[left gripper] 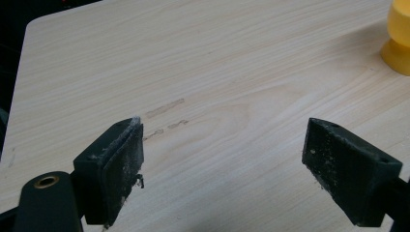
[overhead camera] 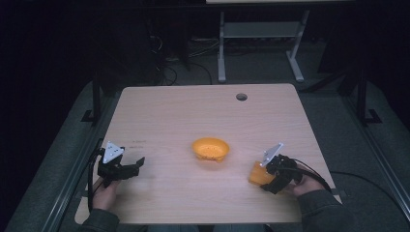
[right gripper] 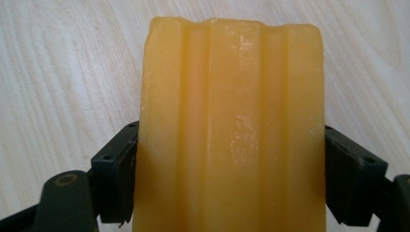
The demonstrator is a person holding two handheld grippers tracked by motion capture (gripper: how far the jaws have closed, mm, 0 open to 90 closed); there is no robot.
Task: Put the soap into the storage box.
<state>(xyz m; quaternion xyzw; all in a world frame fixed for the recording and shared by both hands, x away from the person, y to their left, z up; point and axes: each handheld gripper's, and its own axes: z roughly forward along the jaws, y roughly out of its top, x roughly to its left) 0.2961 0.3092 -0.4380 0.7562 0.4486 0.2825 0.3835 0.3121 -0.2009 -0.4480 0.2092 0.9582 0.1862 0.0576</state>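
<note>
- Table (overhead camera: pixel 203 116): light wood-grain top with rounded corners, a round cable hole (overhead camera: pixel 241 96) near the far edge, right of centre.
- Surface: a few short dull smudges (left gripper: pixel 164 108) on the wood ahead of the left jaws; elsewhere the top looks clean.
- Bowl (overhead camera: pixel 210 149): orange, upright, near the middle of the table, well apart from both grippers. Its edge shows at the upper right corner of the left gripper view.
- Block (right gripper: pixel 232 125): orange-yellow, ridged lengthwise, at the near right of the table, pinched from both sides by the right gripper (overhead camera: pixel 273 175). Whether it touches the top cannot be told.
- Right jaws: pressed against the block's two long sides, the block standing between them and reaching past their tips.
- Left gripper (overhead camera: pixel 126 170): at the near left of the table, jaws spread wide with only bare wood between them, pointing toward the middle.
- Hands: a hand (overhead camera: pixel 104 193) holds the left gripper from the near edge; sleeves enter at the bottom of the high view.
- Room: dark. Grey floor around the table, a second desk's pale frame (overhead camera: pixel 261 43) beyond the far edge, loose cables (overhead camera: pixel 169 72) on the floor at its left.
</note>
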